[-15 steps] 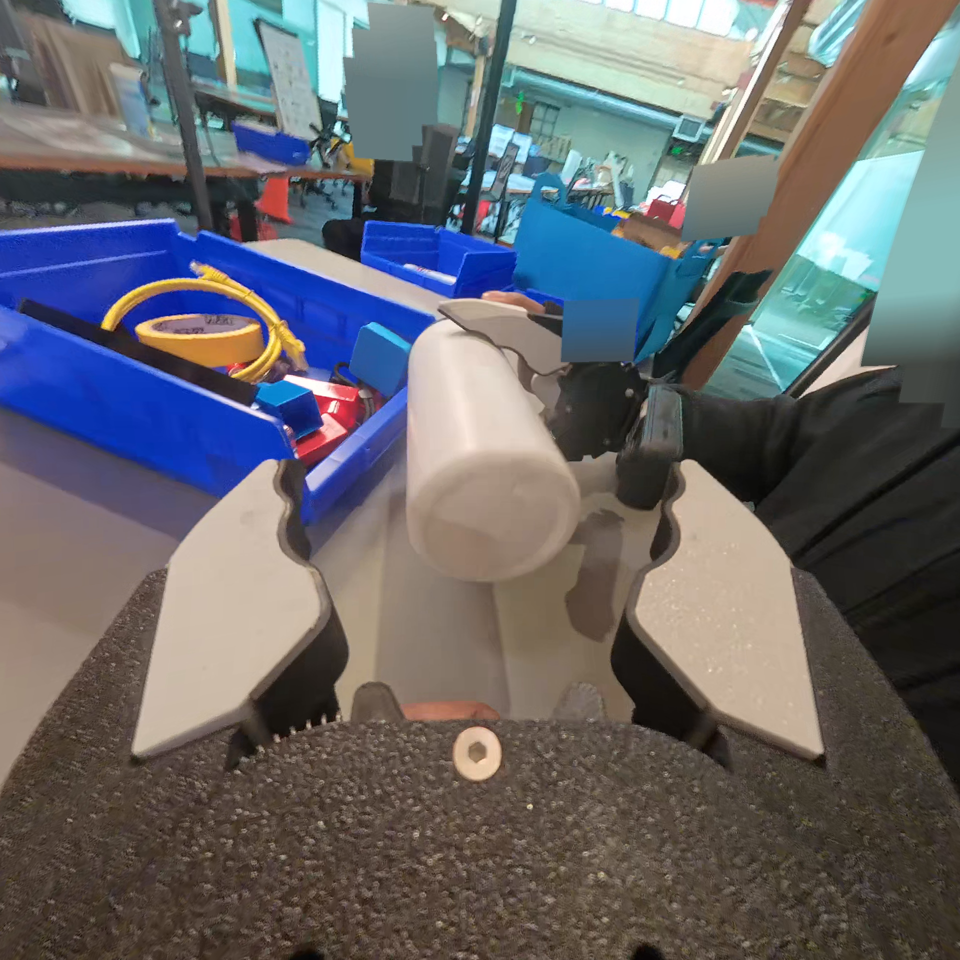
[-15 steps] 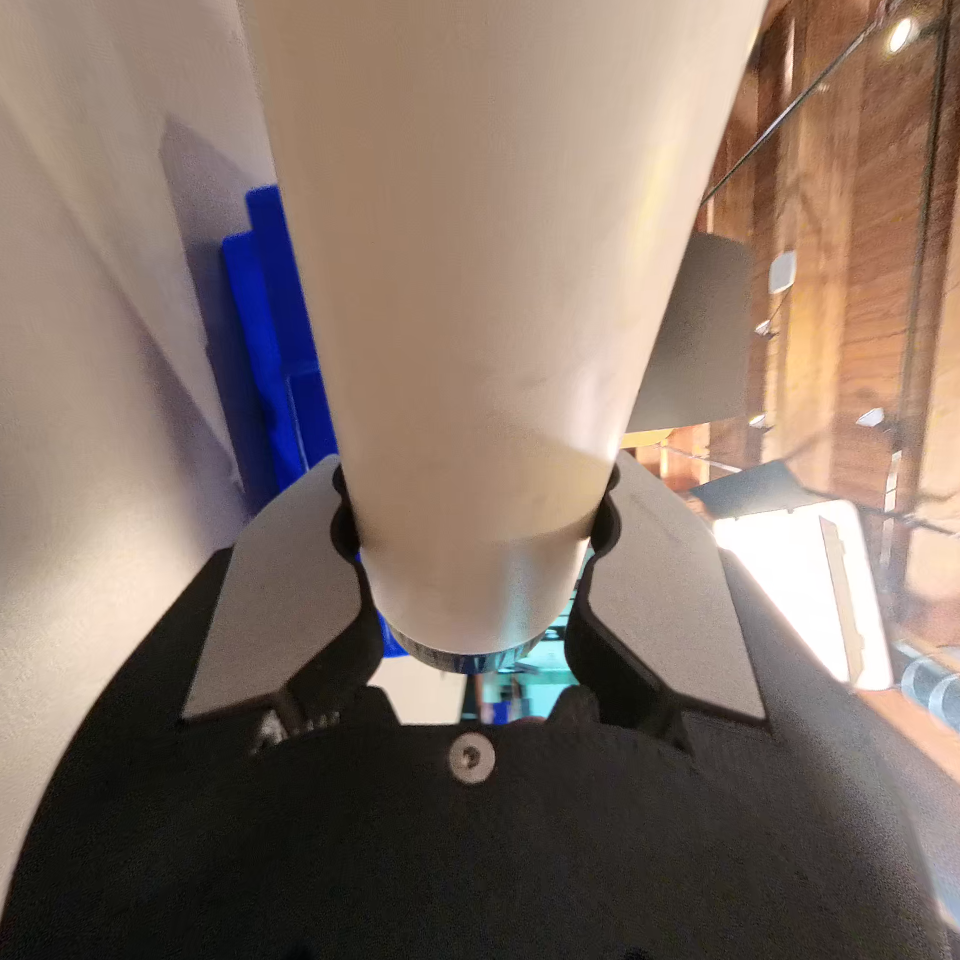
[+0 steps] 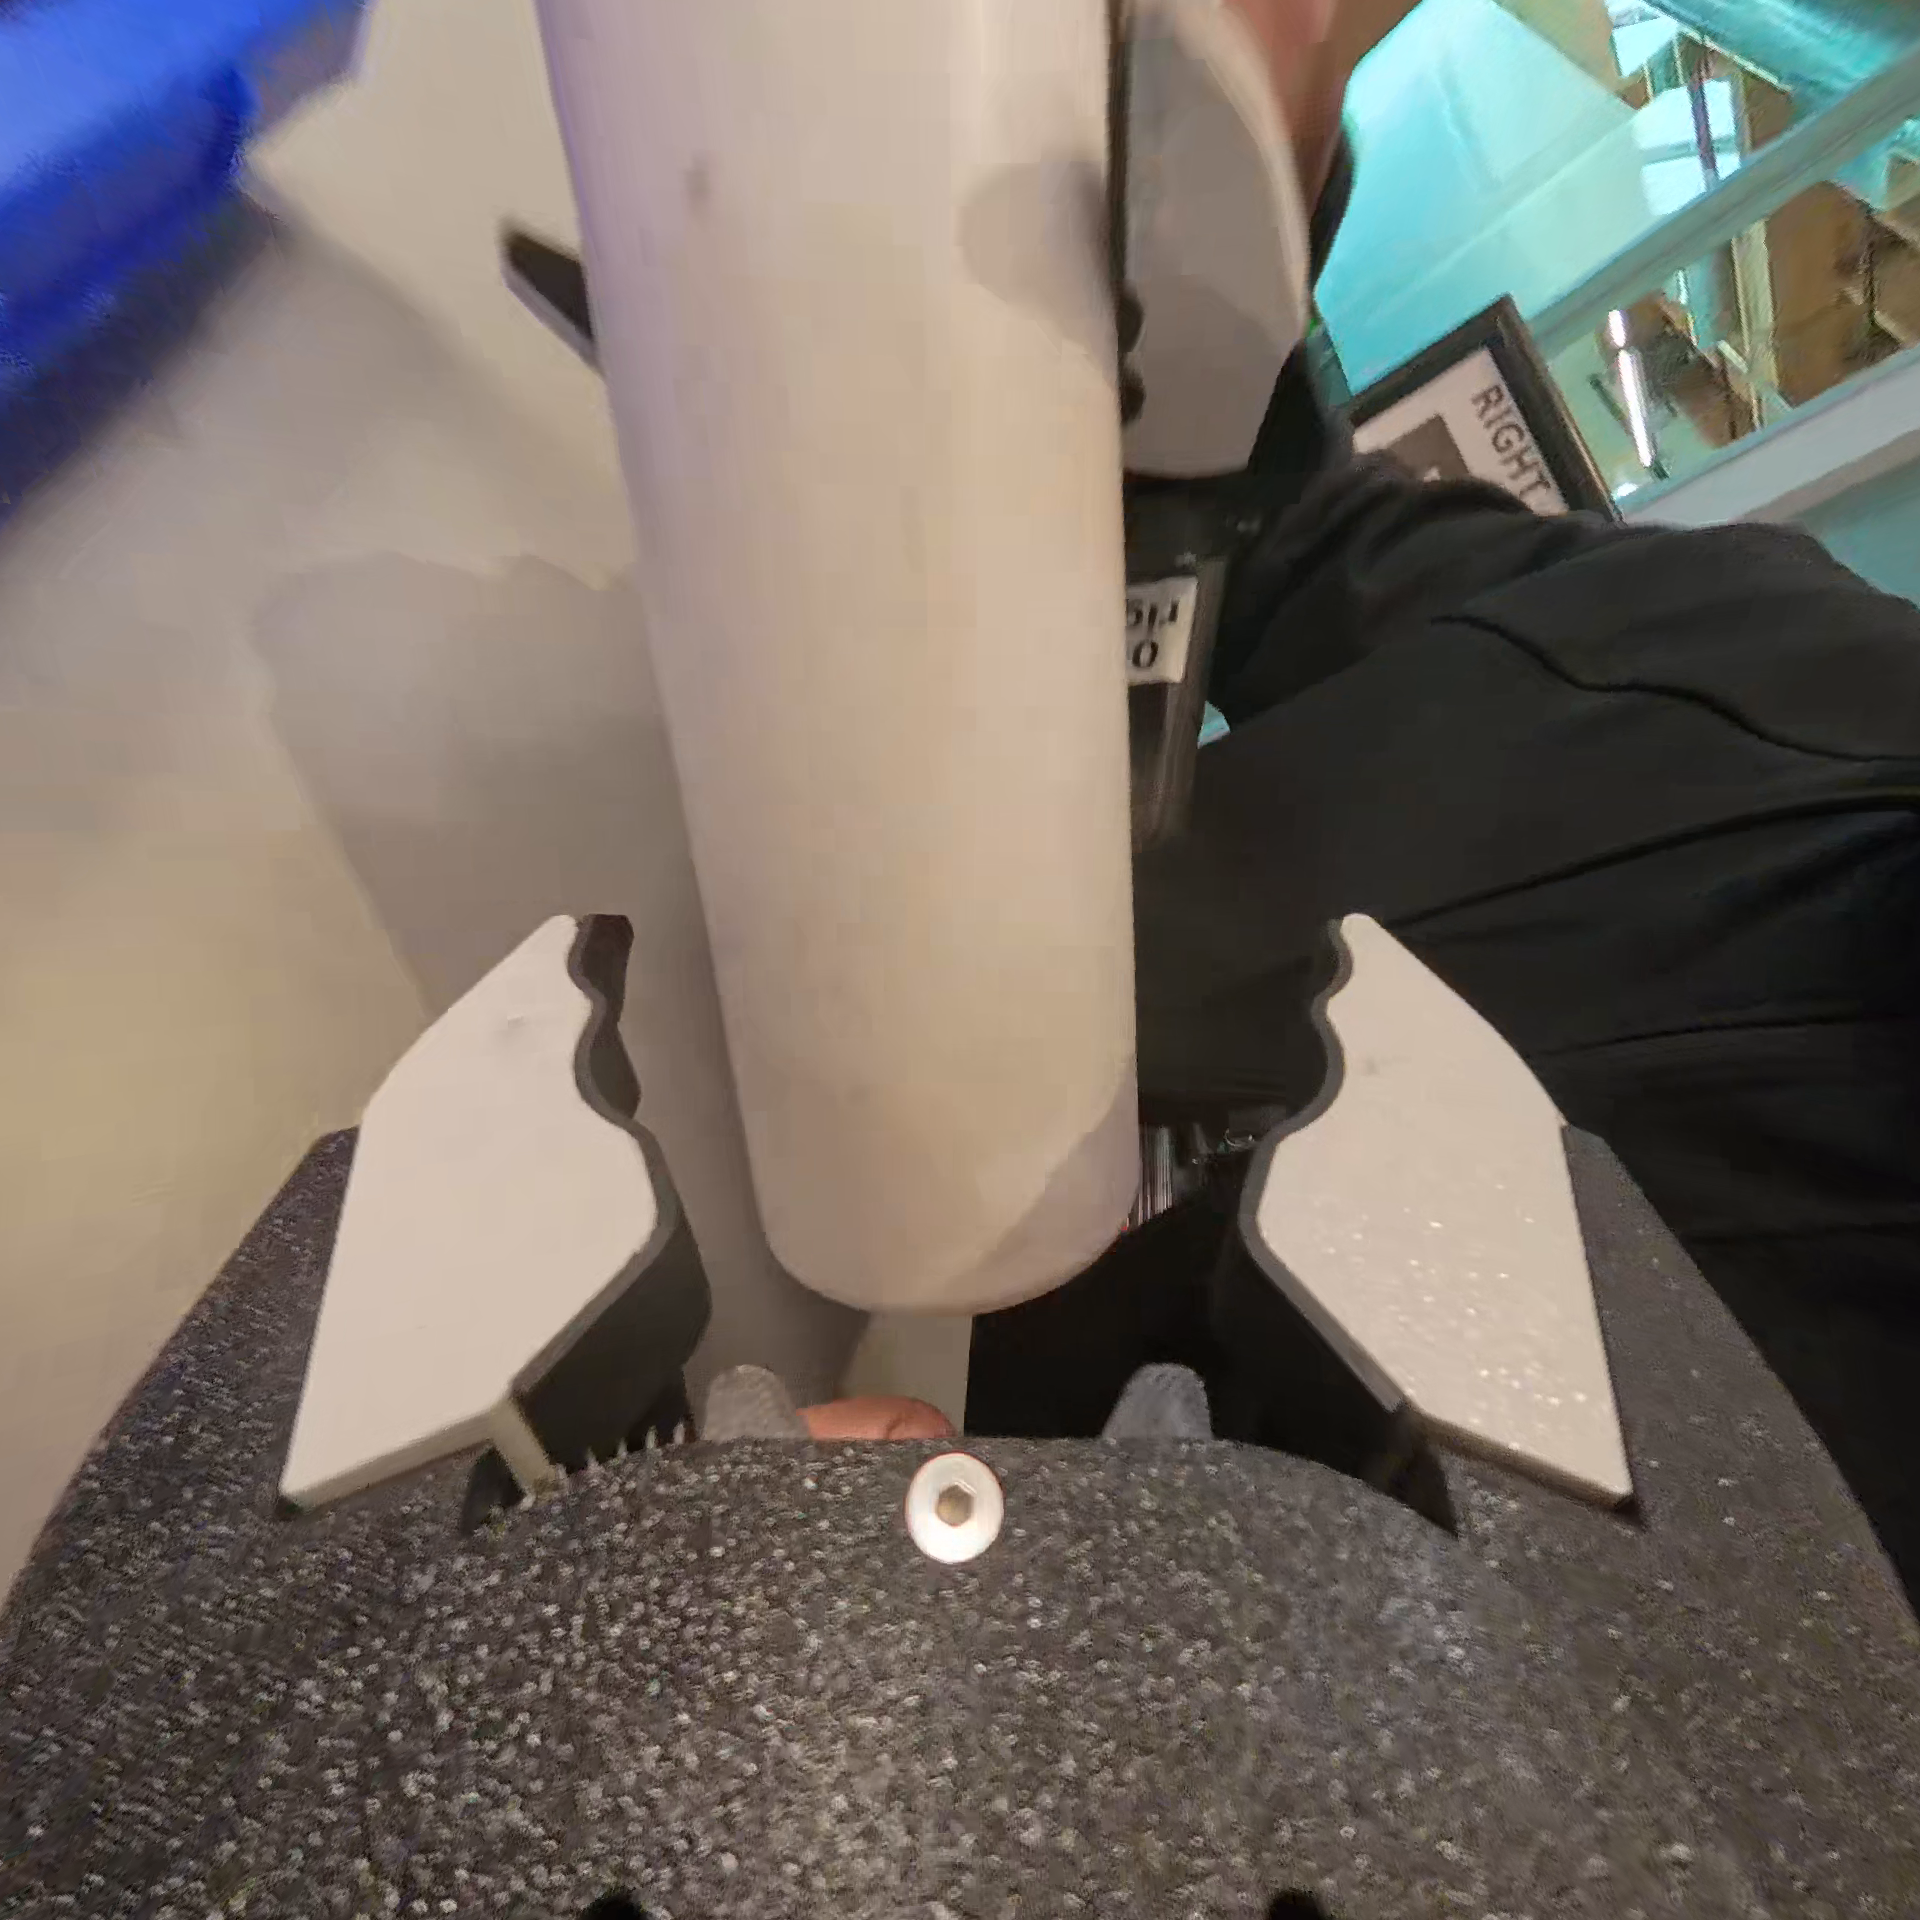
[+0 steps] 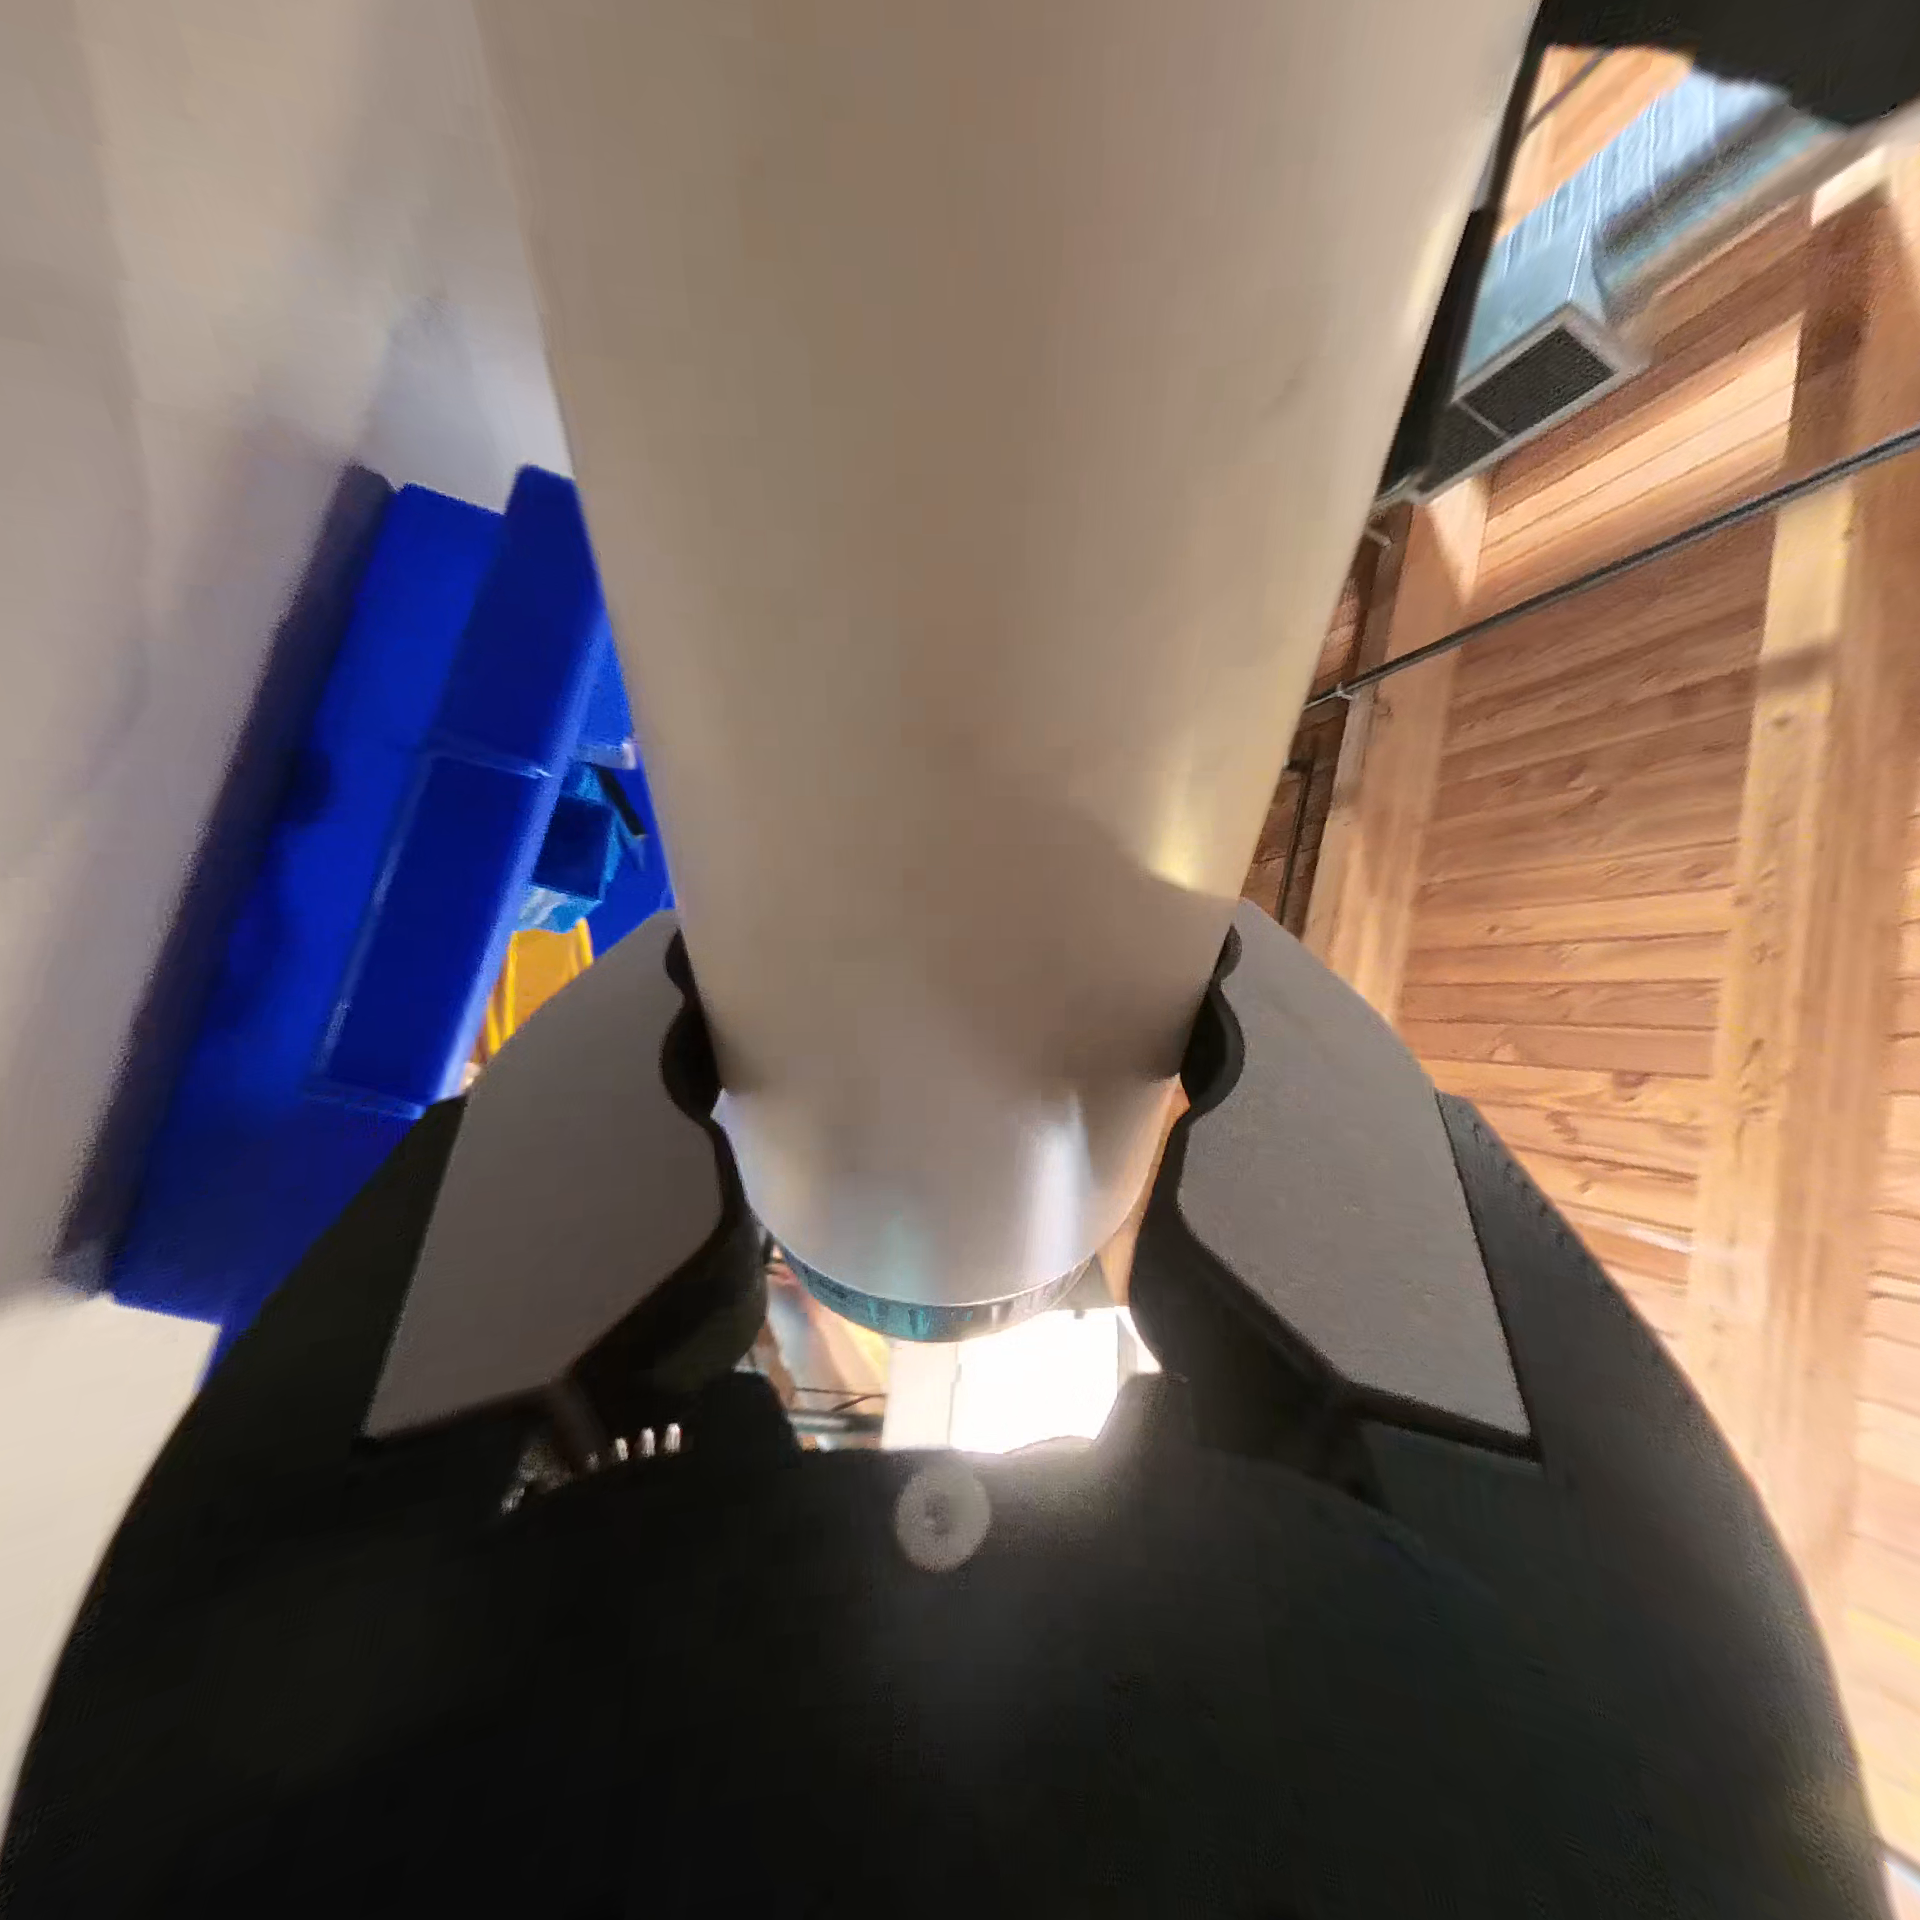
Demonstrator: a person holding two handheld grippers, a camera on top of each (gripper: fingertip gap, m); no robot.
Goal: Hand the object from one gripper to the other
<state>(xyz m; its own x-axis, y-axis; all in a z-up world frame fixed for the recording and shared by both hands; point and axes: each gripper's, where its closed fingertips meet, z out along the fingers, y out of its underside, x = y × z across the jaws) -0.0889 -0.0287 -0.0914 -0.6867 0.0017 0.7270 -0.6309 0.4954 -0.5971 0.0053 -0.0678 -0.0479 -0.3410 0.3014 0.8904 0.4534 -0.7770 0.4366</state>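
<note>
The pale table (image 3: 187,831) fills the left of both views, and on it sits a blue bin (image 4: 416,790), smeared by motion, with what may be something yellow inside it. To the right of the left wrist view a person's black sleeve (image 3: 1558,831) takes up most of the space.

Between the two tools hangs the white cylindrical bottle (image 3: 883,675) (it runs lengthwise from one gripper toward the other). The right gripper (image 4: 951,997) is clamped on it near the metal-rimmed end, both grey fingers (image 4: 582,1153) pressed flat against its sides. Its other, rounded end reaches in between the fingers (image 3: 499,1195) of the left gripper (image 3: 977,997), whose jaws stand wide apart, with a clear gap on each side of the bottle and nothing touching.

Seen from the left wrist, one finger of the right gripper lies along the bottle's right side higher up, blurred.
</note>
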